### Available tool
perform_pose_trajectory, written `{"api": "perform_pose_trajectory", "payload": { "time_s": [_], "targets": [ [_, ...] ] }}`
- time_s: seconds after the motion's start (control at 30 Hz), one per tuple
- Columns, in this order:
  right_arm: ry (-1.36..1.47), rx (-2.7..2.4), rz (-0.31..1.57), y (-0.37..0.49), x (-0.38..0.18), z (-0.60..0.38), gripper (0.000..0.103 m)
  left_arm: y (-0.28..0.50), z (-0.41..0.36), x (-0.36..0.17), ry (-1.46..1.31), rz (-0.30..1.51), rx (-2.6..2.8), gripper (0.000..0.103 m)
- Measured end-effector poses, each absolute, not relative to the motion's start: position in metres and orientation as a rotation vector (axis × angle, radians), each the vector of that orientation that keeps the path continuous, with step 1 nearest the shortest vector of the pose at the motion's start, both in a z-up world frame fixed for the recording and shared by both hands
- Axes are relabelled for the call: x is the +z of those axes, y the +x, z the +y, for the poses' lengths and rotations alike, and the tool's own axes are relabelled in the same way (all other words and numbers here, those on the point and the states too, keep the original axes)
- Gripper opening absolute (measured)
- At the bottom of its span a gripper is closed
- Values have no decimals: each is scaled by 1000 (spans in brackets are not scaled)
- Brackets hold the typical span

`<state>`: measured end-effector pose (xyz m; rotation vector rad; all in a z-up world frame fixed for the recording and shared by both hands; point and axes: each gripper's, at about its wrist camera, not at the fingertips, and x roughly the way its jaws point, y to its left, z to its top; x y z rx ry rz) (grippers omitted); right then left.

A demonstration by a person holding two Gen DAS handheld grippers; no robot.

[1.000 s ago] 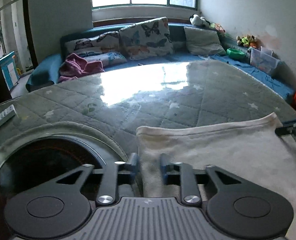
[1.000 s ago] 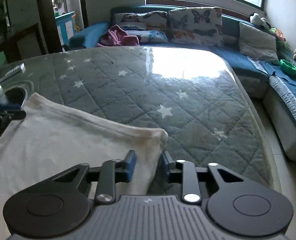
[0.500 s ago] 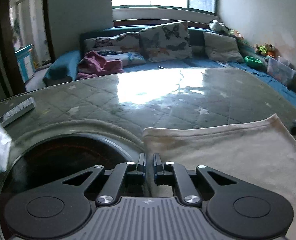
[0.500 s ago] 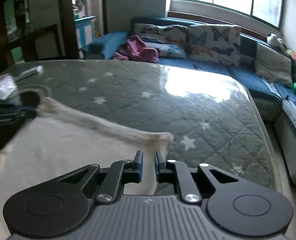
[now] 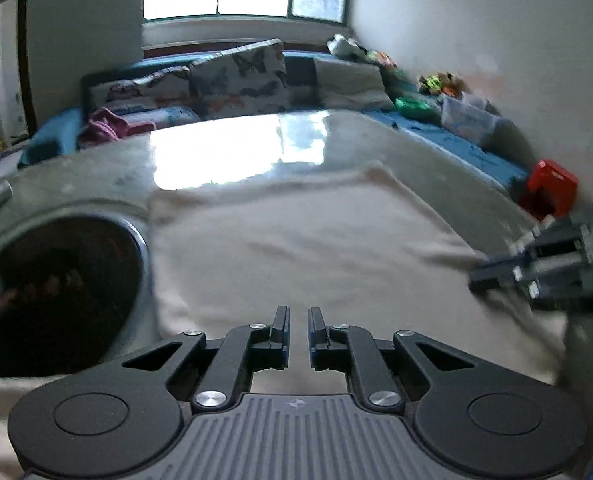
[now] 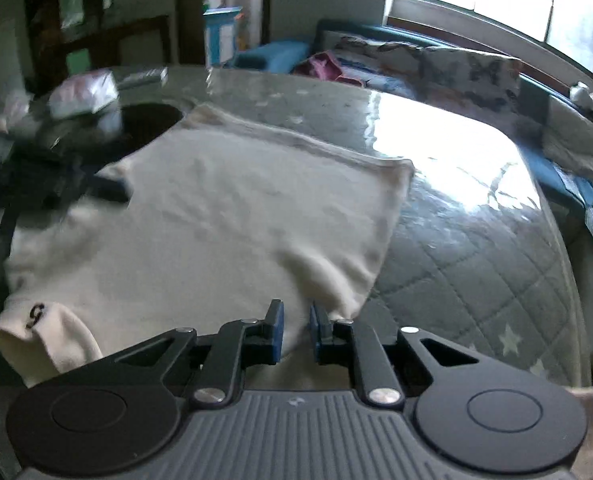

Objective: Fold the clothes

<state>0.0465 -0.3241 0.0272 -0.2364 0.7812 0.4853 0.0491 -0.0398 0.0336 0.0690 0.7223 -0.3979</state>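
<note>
Cream garment (image 6: 224, 216), soft knit-looking fabric, spread mostly flat on the quilted, star-patterned surface. Far hem runs straight across, slightly darker/discoloured along the edge. Far-right corner lies flat; the right side edge curls and bunches toward the near end, with a soft ridge of cloth there. A sleeve cuff (image 6: 44, 344) at near left is turned up, small dark mark on it. Left wrist view shows the same cloth (image 5: 296, 248), shallow wrinkles; motion blur hides finer detail.
</note>
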Motion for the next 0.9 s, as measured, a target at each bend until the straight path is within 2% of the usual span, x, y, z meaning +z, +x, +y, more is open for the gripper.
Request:
{"api": "perform_pose_trajectory", "payload": {
  "time_s": [0.1, 0.13, 0.17, 0.3, 0.4, 0.53, 0.9],
  "targets": [
    [-177, 447, 762, 38, 30, -336, 13, 42, -39, 29, 70, 742, -382, 10],
    [-157, 434, 755, 35, 30, -339, 17, 40, -40, 29, 61, 742, -381, 10],
    [-135, 407, 746, 29, 32, -348, 20, 37, -41, 31, 58, 736, -384, 12],
    [-54, 275, 725, 5, 35, -387, 20, 27, -56, 39, 65, 705, -428, 20],
    [7, 152, 733, -9, 32, -419, 22, 18, -77, 46, 78, 684, -493, 29],
    [85, -4, 732, -27, 23, -459, 29, 7, -105, 46, 99, 679, -571, 30],
    [324, -178, 688, -30, 3, -529, 31, -16, -144, 33, 160, 696, -667, 30]
  ]
}}
